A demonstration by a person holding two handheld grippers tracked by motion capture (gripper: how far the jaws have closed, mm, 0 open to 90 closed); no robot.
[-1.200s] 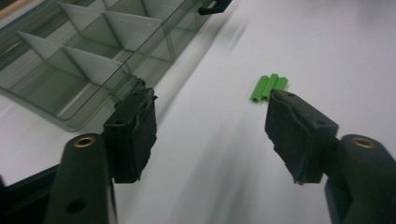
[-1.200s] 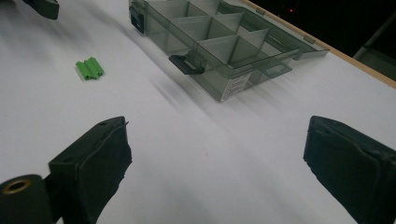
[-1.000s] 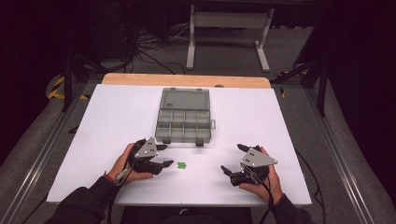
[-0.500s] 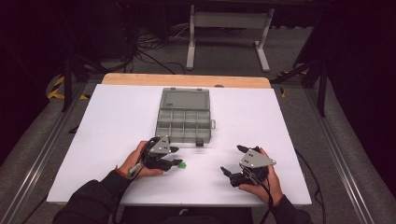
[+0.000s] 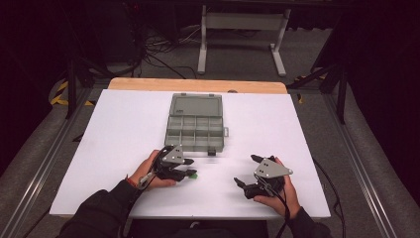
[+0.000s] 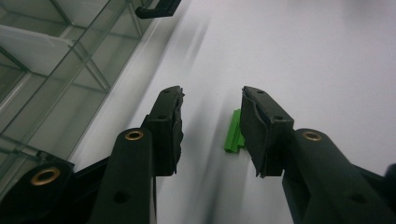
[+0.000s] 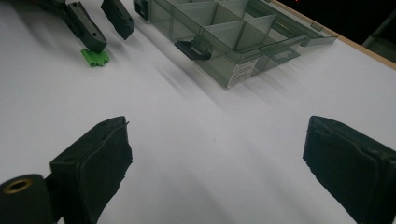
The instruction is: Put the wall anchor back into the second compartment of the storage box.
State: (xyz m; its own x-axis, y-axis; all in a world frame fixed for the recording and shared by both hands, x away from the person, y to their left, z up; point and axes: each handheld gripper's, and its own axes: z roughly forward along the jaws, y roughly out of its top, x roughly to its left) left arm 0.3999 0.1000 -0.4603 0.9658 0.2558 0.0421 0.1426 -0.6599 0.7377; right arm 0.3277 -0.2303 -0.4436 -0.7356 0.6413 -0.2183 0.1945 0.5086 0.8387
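You hold your left tongs [image 5: 190, 167] low over the white table [image 5: 114, 129], near its front edge, their jaws parted with a clear gap between them. A small green plastic piece [image 6: 233, 131] lies on the table at those jaws; in the left gripper view it sits just beside the inner face of one jaw, partly hidden behind it, and whether the jaw touches it cannot be told. Nothing is gripped. In the right gripper view the same green piece [image 7: 95, 58] rests flat under the tip of the nearer of the far tongs' two jaws.

Your right tongs [image 5: 245, 171] sit well apart from the left, also close to the front edge, held in your right hand [image 5: 280, 191]. Their jaws stand wide open, with bare table between them.

A grey compartment box [image 5: 194, 131] lies open at the middle of the table, its lid [image 5: 195, 105] folded back flat towards the far side. Its dividers form two rows of small cells; what the cells hold cannot be made out. A dark latch [image 7: 194, 49] sticks out from the box's near wall. Your left hand [image 5: 148, 171] rests on the table just in front of the box.
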